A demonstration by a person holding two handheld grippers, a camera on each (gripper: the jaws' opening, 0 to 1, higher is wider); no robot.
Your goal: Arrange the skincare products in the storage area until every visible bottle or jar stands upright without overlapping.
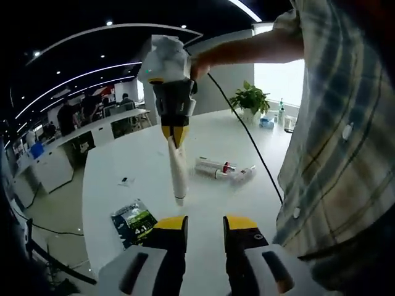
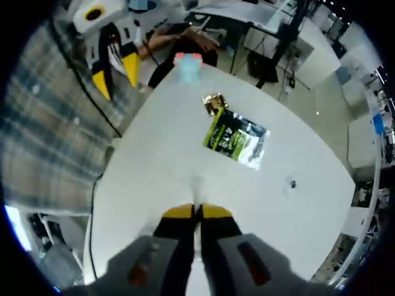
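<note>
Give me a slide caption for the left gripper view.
Right gripper holds a white tube above the white table.

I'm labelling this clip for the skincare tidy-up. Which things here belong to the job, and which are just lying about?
Job:
white tube, held in the right gripper
tubes lying on the table
left gripper, open

Lying about:
green packet
gold wrapper
plant
small item on the table, too small to identify
</note>
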